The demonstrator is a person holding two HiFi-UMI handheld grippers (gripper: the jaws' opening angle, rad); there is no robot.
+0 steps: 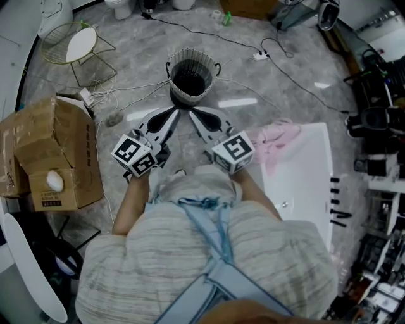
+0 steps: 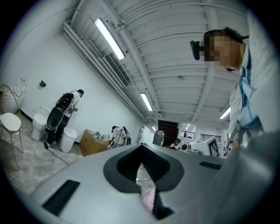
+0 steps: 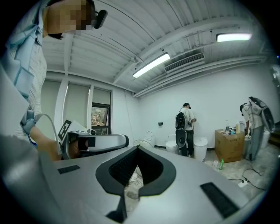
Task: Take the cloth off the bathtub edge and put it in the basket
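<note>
The pink cloth is seen bunched over the near-left corner of the white bathtub, part of it resting on the rim and part trailing down inside; it is touched by neither gripper. The right gripper is held just beside it, over the floor, with its jaws pressed together and nothing between them. The left gripper is held alongside, its jaws likewise together and empty, and the two tips almost meet. Beyond those tips, well apart from the bathtub, the basket is stood upright on the grey marbled floor; its ribbed wall is pale, its inside shows dark, and what it holds cannot be made out. Cables are strung across the floor past the basket to a white power strip, and a small green bottle is stood near the far edge. At the left of the floor an open cardboard box is found with a white rounded thing inside it, and behind it a wire chair with a white seat. In the right gripper view white walls and a ribbed ceiling with strip lights are shown, and at the far wall a person is stood by a toilet, near a second cardboard box.
</note>
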